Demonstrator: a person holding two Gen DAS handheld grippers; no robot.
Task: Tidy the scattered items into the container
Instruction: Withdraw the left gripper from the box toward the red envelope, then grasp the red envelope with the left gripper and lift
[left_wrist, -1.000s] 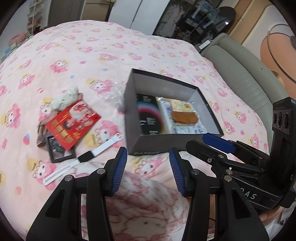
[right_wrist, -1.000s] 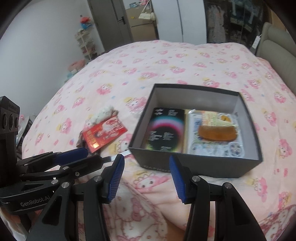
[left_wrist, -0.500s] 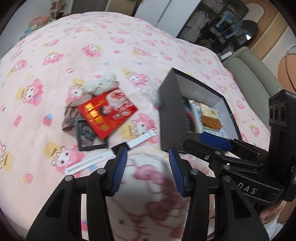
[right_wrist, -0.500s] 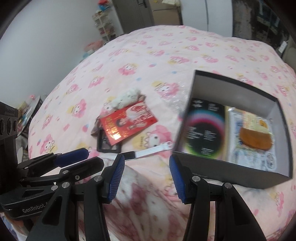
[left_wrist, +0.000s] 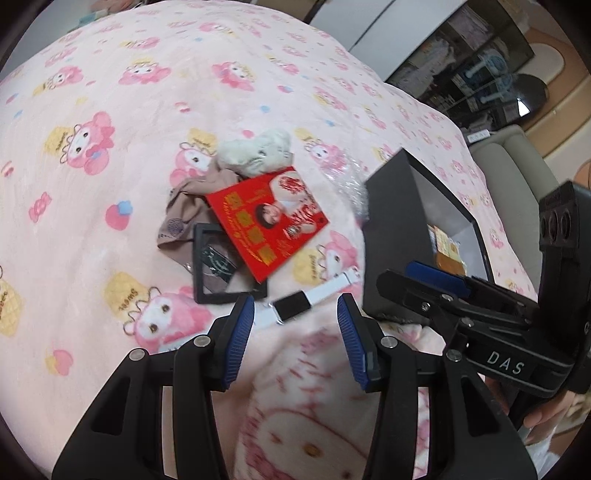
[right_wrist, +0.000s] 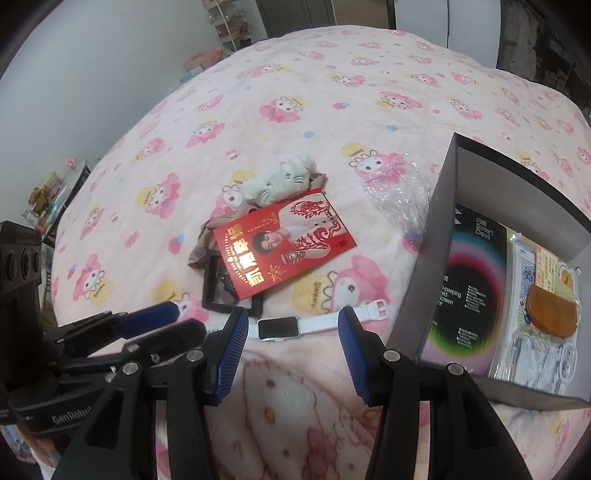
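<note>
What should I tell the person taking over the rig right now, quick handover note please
Left gripper: open, empty, over the bedspread near the pile.
Right gripper: open, empty, just short of the white watch.
Box: on the bed to the right, already holding a dark booklet and a packaged snack.
Still out: watch, red envelope lying over a black frame and a brown cloth, plush toy, clear wrap beside the box.
Left to do: move all of these into the box.
</note>
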